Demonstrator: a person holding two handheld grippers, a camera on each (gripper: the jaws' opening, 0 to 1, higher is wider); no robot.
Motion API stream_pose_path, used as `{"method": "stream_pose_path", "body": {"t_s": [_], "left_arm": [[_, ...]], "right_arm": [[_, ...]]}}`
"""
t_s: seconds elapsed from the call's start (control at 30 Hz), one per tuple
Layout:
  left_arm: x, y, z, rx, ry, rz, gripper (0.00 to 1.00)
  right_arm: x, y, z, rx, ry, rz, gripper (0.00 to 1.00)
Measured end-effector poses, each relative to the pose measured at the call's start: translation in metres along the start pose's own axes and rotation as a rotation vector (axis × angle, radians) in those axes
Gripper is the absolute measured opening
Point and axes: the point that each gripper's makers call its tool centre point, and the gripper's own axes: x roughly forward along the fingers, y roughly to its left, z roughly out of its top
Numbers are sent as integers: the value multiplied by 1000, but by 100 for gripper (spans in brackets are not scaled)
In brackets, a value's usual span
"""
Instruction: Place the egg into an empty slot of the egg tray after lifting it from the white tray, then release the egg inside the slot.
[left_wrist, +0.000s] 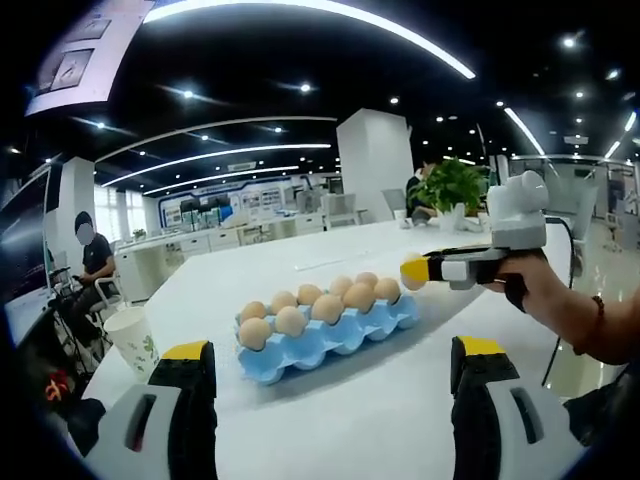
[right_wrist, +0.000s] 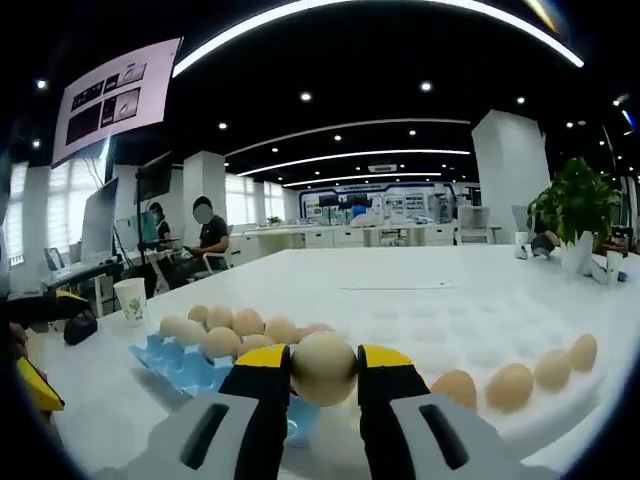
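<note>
- Right gripper view: white surface (right_wrist: 420, 275) carries the white tray (right_wrist: 570, 395) and blue egg tray (right_wrist: 170, 362).
- Right hand-held gripper (right_wrist: 323, 372) clamps the egg (right_wrist: 323, 367) above the blue tray's near edge.
- Left hand-held gripper (left_wrist: 333, 372) stands wide, holding nothing.

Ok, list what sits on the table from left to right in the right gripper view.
Paper cup → blue egg tray → held egg between the right gripper jaws → white tray with four eggs → plant.
</note>
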Motion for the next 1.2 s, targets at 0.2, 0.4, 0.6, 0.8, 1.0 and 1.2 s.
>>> {"method": "stream_pose_path", "body": {"t_s": [0.2,0.4,0.6,0.8,1.0,1.2], "left_arm": [[1,5,-1,-5,2,4,100],[1,4,-1,-1,5,-2,100],[3,2,-3,-16,4,-12,100],[3,4,-6,-13,14,-2,100],[0,8,-10,-2,36,20,100],[-2,11,-10,-2,38,27,100]], "right_arm": [[5,19,3,-6,0,69,27],[11,39,3,-12,8,164,27],[17,58,5,-17,15,239,27],[21,76,8,-33,19,293,27],[27,101,12,-47,16,359,27],[33,128,13,-57,28,427,27]]}}
